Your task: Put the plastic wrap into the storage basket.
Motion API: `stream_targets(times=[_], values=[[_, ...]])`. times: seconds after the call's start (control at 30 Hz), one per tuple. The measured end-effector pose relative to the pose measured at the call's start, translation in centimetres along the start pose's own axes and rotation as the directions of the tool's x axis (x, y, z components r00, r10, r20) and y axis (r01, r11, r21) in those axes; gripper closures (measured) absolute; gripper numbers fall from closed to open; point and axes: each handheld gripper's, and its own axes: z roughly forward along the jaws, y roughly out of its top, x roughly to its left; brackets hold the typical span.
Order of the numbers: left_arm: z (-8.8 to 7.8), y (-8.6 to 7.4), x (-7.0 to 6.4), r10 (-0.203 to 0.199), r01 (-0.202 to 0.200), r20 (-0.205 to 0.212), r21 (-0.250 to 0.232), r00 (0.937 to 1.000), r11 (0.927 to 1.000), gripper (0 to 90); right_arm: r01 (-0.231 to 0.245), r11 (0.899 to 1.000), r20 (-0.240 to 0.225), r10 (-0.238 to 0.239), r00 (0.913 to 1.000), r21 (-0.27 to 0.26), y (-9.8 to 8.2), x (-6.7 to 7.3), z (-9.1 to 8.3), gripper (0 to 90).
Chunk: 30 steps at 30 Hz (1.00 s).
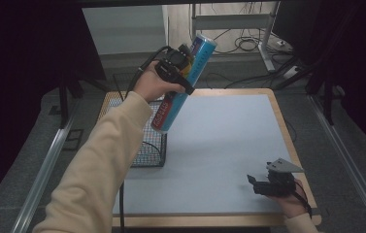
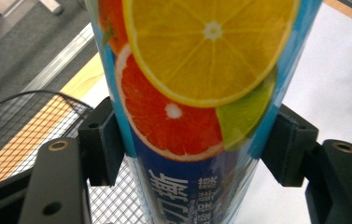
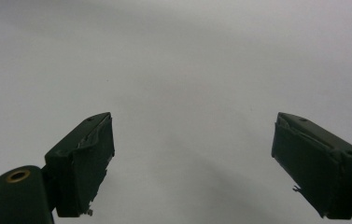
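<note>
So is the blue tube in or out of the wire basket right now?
Out. The left gripper holds the blue tube tilted in the air, its lower end above the wire basket rim.

Chinese characters, partly cut off, on the tube (image 2: 197,116).

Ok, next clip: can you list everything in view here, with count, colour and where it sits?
Tube: one, blue with citrus-slice print and a red band near its lower end, held tilted in the air above the basket.
Wire basket: one, black mesh, at the left edge of the table.
Table: one, pale grey top with a wooden rim, centre of the high view.
Desk frame: one, light grey metal, on the floor beyond the table, with dark cables around it.
Rails: two, silver, along the floor on either side of the table.
Left gripper: one, black, fingers clamped on the tube.
Right gripper: one, black, fingers open, resting low over the near right of the table.
Sleeve: cream, on the left arm.
</note>
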Motion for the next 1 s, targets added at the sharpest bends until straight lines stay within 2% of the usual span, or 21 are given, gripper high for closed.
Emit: stream_targets(times=[0.13, 0.3, 0.4, 0.67, 1.0], values=[[-0.3, -1.0, 0.8, -0.017, 0.017, -0.014, 0.007, 0.9998, 0.9998, 32.0, 0.001, 1.0, 0.001, -0.001, 1.0, -0.001, 0.0, 0.1, 0.0, 13.5], [-0.5, -2.4, 1.9, -0.063, 0.063, -0.019, -0.006, 0.9978, 0.998, 32.0, 0.005, 1.0, 0.002, -0.005, 1.0, 0.0, 0.0, 0.2, 0.0, 13.5], [-0.4, -3.2, 2.6, -0.07, 0.07, -0.028, 0.004, 0.9972, 0.9976, 32.0, 0.003, 1.0, 0.003, -0.003, 1.0, 0.002, 0.0, 0.2, 0.0, 13.5], [0.8, -5.0, 4.3, -0.113, 0.114, -0.045, 0.022, 0.9926, 0.9932, 32.0, 0.007, 1.0, 0.005, -0.007, 1.0, 0.002, 0.1, 0.2, 0.1, 13.5], [2.7, -6.3, 5.4, -0.129, 0.133, -0.065, 0.056, 0.9895, 0.9896, 32.0, 0.003, 1.0, 0.006, -0.003, 1.0, 0.003, 0.0, 0.2, 0.1, 13.5]])
